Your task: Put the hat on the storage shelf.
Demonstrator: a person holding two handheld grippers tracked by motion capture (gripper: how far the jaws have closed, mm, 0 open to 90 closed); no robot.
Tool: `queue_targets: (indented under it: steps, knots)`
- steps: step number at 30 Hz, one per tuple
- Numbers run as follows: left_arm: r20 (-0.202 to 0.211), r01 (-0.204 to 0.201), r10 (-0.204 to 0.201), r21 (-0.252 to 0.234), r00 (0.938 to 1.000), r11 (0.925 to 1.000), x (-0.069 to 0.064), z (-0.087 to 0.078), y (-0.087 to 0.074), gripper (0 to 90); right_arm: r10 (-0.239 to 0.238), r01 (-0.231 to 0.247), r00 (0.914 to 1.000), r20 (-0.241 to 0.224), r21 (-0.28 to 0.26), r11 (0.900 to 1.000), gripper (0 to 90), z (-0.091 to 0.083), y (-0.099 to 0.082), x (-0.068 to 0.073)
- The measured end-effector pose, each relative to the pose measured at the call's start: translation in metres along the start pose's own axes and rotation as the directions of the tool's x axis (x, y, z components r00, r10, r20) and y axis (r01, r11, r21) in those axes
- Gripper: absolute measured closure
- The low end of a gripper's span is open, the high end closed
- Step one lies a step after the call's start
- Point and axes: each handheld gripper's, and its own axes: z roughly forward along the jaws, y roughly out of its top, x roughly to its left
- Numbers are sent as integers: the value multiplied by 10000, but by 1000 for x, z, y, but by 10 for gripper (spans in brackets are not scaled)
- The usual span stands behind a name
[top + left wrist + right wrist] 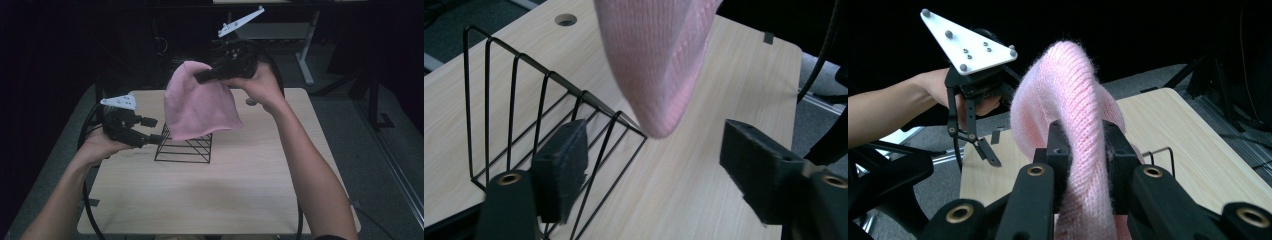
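Right hand-held gripper [202,76], raised in the upper middle of the high view, pinched tight on a fold of a pink knit beanie [200,102], yarn bunched between its pads [1059,150] in the right gripper view. Beanie hanging in the air at frame centre, hem just over the top of a black wire rack [184,147] standing on the counter [250,170]. Left hand-held gripper [152,130], at the left of the high view just beside the rack, spread wide and empty, the beanie's lowest corner dangling between and above its jaws in the left gripper view. Probably mid-carry, either draping the beanie over the rack or handing it across. Next move likely a slow lowering, or a closing of the left on the hem. Broad bare counter toward the lower frame; rack wires near the left pads the one snag risk.
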Motion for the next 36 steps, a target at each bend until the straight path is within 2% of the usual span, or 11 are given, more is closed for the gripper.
queue_targets:
  steps: [6,10,14,17,20,25,36]
  knots:
    - [174,78,-77,-19,9998,10000,6,-1,1,372,-183,182,9997,-129,-62,9998,776,10,12,1]
    - [312,206,-201,-169,9993,9996,11,-1,1,453,-266,265,9995,-188,-59,9996,776,14,17,1]
    - [341,222,-215,-207,9992,9995,14,-3,2,585,-331,328,9992,-221,-168,9993,776,17,19,1]
    - [216,129,-124,-201,9997,9997,15,-5,5,687,-296,291,9993,-213,-252,9993,776,18,20,0]
    - [148,87,-84,-187,9999,9998,16,-5,8,755,-278,271,9994,-211,-360,9990,776,19,21,-2]
    - [26,125,-124,-157,9999,9998,20,-6,10,809,-270,262,9995,-186,-413,9988,776,21,22,-5]
    - [-868,306,-327,-248,9957,9992,35,-16,14,831,-55,60,10000,66,-684,9976,775,23,21,-14]
